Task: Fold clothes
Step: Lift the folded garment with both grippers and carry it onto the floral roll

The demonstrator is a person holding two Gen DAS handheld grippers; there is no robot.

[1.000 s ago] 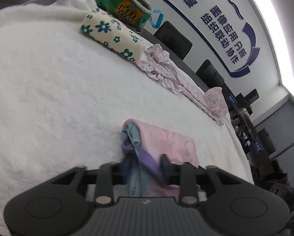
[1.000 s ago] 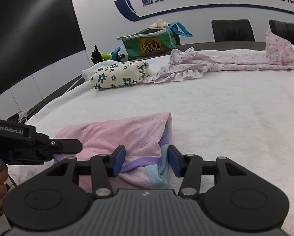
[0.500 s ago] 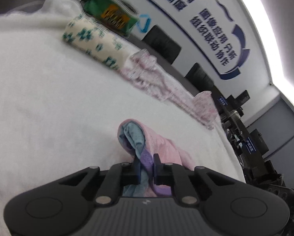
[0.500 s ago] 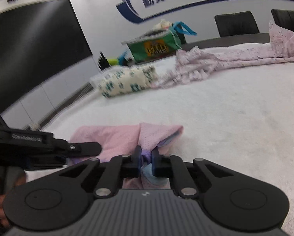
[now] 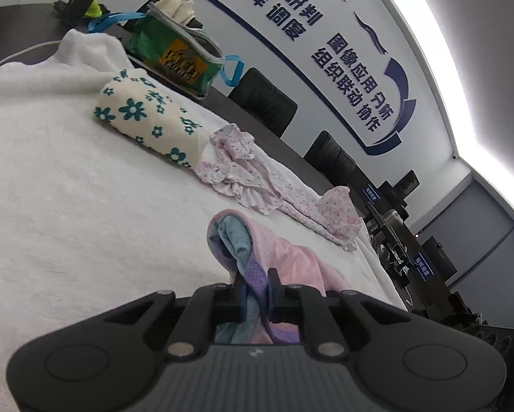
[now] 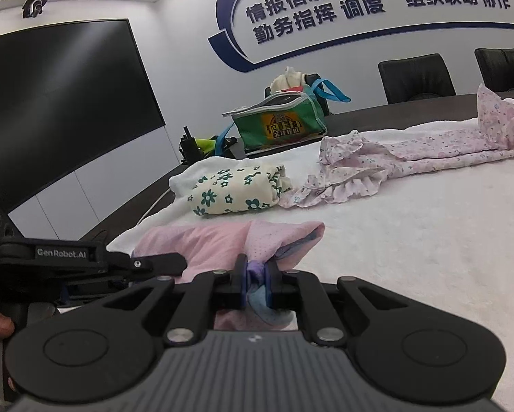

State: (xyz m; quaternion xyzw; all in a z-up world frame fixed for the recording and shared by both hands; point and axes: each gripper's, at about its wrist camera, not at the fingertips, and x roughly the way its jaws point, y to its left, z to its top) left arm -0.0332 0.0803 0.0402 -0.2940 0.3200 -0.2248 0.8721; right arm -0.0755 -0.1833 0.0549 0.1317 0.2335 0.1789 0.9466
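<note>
Pink garment (image 5: pixel 291 254): lying bunched on the white fuzzy blanket (image 5: pixel 68 189) right in front of both claws, blue and purple trim showing at the pinched edges, one end puffing up in a loop.
Left gripper (image 5: pixel 254 286): clamping down on the purple and blue edge of the pink garment, fingers nearly together with fabric squished between.
Right gripper (image 6: pixel 257 279): doing the same thing at the other end, pinching a wad of purple and blue trim tight.
Floral bundle (image 6: pixel 236 190): sitting folded further back on the blanket, cream with teal flowers.
Frilly pink dress (image 6: pixel 411 158): lying stretched out just beside the floral bundle, not folded.
Green bag (image 6: pixel 281 125): standing on the dark table (image 6: pixel 394 116) behind the blanket, blue straps hanging off it.
Black chairs (image 6: pixel 416 77): sitting along the wall behind.
</note>
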